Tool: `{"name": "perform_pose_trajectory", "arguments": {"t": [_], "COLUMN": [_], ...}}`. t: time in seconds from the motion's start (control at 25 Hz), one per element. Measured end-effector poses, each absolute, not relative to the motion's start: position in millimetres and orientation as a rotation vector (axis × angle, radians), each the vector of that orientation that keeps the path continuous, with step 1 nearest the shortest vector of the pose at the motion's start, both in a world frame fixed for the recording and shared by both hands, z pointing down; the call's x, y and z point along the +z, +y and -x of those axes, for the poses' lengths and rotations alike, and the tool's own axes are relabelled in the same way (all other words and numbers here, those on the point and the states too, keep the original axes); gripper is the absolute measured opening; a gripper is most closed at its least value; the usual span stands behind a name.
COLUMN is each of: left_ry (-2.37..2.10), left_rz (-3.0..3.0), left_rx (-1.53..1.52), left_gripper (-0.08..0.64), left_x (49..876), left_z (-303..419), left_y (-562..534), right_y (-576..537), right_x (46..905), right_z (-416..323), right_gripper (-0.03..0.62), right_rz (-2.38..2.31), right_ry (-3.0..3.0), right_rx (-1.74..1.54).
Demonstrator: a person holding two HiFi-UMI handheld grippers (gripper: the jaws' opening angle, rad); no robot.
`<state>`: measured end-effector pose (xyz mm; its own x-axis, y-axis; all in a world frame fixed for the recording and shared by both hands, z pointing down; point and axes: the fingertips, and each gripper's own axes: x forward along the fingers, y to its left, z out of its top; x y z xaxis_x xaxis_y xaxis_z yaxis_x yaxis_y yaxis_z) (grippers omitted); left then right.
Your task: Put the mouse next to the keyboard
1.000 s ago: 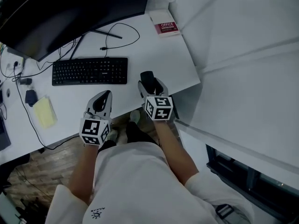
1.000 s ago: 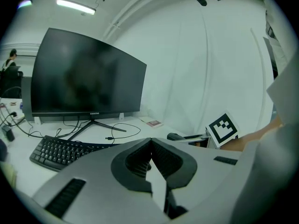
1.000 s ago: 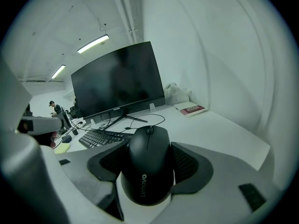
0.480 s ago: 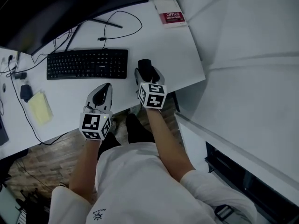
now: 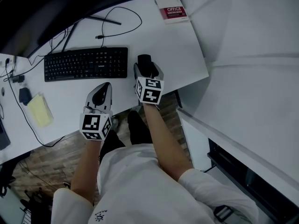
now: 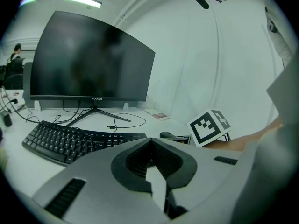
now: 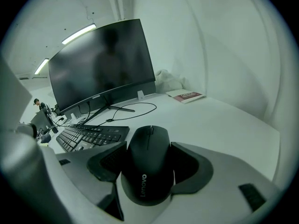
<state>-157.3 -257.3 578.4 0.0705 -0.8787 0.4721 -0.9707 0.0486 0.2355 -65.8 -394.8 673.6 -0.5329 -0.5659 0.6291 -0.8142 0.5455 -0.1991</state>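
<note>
Black matt plastic mouse (image 7: 148, 164) sits clamped between right gripper (image 5: 145, 70) jaws, just right of flat black keyboard (image 5: 86, 63) on white desk (image 5: 177, 50); left gripper (image 6: 152, 166) jaws together, empty, at near desk edge

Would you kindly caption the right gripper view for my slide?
Right gripper shut on a black mouse, keyboard and monitor ahead.

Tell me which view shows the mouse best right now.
The right gripper view: the mouse fills the centre, clamped in the right gripper, logo readable. The head view shows only its front end past the marker cube, right of the keyboard. The left gripper view catches a small dark sliver.
</note>
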Motion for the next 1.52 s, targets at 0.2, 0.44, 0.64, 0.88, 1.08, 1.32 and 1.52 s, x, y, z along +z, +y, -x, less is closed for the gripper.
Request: {"name": "perform_pose_trajectory", "arguments": {"t": [0.2, 0.44, 0.64, 0.88, 1.08, 1.32, 1.52], "left_ry": [-1.822, -1.811, -1.803, -1.794, -1.788, -1.78, -1.773], "left_rz": [-1.857, -1.864, -1.867, -1.869, -1.874, -1.876, -1.884], "left_rx": [0.24, 0.243, 0.246, 0.254, 0.252, 0.25, 0.25], "left_gripper": [0.011, 0.011, 0.011, 0.011, 0.011, 0.011, 0.011], "left_x": [580.9, 582.3, 582.4, 582.9, 582.2, 583.2, 583.5], "left_z": [157.1, 156.6, 156.9, 159.2, 161.0, 163.1, 165.3], "left_y": [-259.8, -261.0, -256.7, -252.7, -252.5, -248.6, -245.7], "right_y": [-395.3, -394.0, -393.2, -396.9, -396.0, -397.4, -399.1], "right_x": [678.6, 687.7, 691.4, 694.3, 695.5, 697.8, 699.1], "right_z": [67.8, 68.9, 68.5, 66.6, 68.3, 66.5, 66.1], "right_gripper": [0.302, 0.302, 0.302, 0.304, 0.303, 0.304, 0.304], "right_rz": [-1.135, -1.152, -1.177, -1.222, -1.212, -1.234, -1.236], "right_ry": [-2.262, -2.229, -2.209, -2.159, -2.121, -2.084, -2.075], "right_rx": [0.633, 0.605, 0.578, 0.573, 0.551, 0.53, 0.55]}}
